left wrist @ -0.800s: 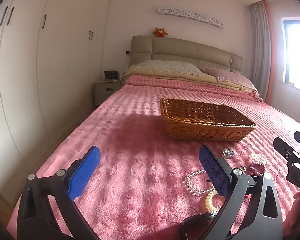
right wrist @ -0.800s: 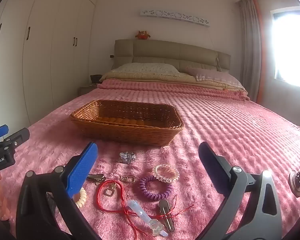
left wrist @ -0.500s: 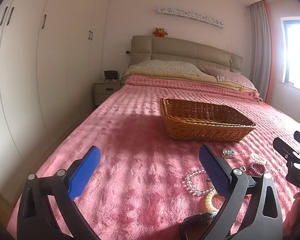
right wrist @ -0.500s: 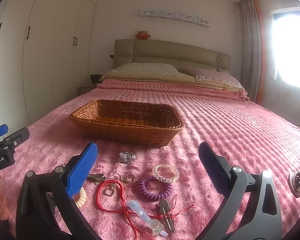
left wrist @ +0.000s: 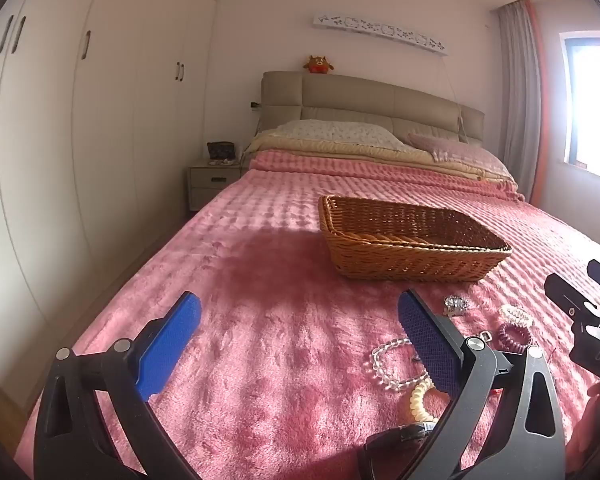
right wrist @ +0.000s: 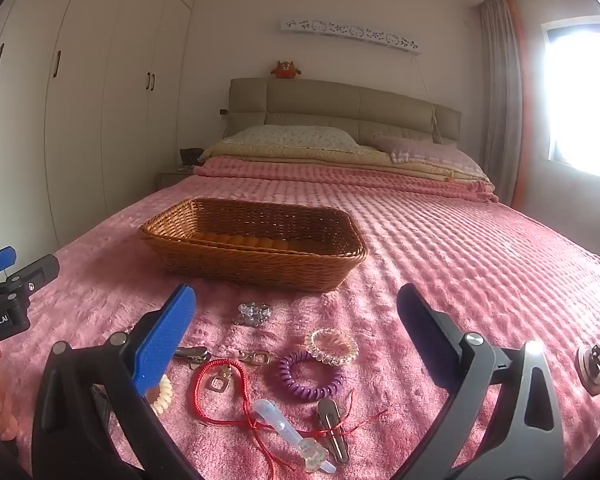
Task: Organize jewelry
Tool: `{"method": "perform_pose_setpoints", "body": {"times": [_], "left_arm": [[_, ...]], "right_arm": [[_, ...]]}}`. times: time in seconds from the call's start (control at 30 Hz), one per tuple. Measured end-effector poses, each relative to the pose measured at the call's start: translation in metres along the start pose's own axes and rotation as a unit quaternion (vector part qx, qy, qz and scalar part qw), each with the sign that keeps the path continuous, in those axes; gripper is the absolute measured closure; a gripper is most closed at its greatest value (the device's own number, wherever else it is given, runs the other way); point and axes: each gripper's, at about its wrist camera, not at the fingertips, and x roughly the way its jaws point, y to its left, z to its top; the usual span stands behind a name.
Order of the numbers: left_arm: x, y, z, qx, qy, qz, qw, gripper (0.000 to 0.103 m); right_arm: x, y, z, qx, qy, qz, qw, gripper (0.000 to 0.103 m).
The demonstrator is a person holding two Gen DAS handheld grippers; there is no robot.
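Both hand-held grippers, left (left wrist: pixel 300 344) and right (right wrist: pixel 296 336), gape empty above jewelry (right wrist: pixel 312 376) near the basket (right wrist: pixel 252 256).

A pink bedspread (right wrist: pixel 440 248) with a raised bumpy grid carries a brown woven wicker basket (right wrist: pixel 256 258). Near it lie a purple spiral hair tie (right wrist: pixel 311 376), a red cord bracelet (right wrist: pixel 220 392) and a clear bead bracelet (left wrist: pixel 392 364). The gripper pads (right wrist: pixel 164 340) are blue.

One woven brown wicker basket (right wrist: pixel 256 244) sits at 12 o'clock on the pink bed; three coiled hair ties: purple (right wrist: pixel 311 376), clear pink (right wrist: pixel 331 345), cream (right wrist: pixel 162 394); one red cord bracelet (right wrist: pixel 220 392); perhaps two metal clips (right wrist: pixel 332 424).
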Motion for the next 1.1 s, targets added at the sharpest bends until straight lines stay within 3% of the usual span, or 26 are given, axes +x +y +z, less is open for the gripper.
{"method": "perform_pose_setpoints", "body": {"times": [0.43, 0.67, 0.77, 0.87, 0.97, 1.1], "left_arm": [[0.006, 0.006, 0.0, -0.012, 0.012, 0.006, 0.9998, 0.007], [0.022, 0.027, -0.003, -0.062, 0.051, -0.03, 0.9963, 0.008], [0.014, 0.022, -0.005, -0.047, 0.056, -0.033, 0.9968, 0.009], [-0.001, 0.016, -0.012, -0.026, 0.08, -0.065, 0.9943, 0.009], [-0.016, 0.013, -0.014, -0.016, 0.108, -0.08, 0.9909, 0.01], [-0.023, 0.009, -0.015, -0.025, 0.145, -0.104, 0.9835, 0.02]], "right_arm": [[0.008, -0.003, -0.002, 0.002, 0.01, -0.008, 1.0, 0.007], [0.021, -0.01, -0.002, 0.018, 0.04, -0.012, 0.999, 0.007], [0.022, -0.015, -0.001, 0.022, 0.053, -0.008, 0.998, 0.007], [0.016, -0.023, 0.0, 0.013, 0.067, -0.004, 0.998, 0.008], [0.011, -0.039, 0.003, 0.008, 0.086, -0.005, 0.996, 0.016], [0.015, -0.065, 0.007, 0.016, 0.126, 0.002, 0.992, 0.031]]}}
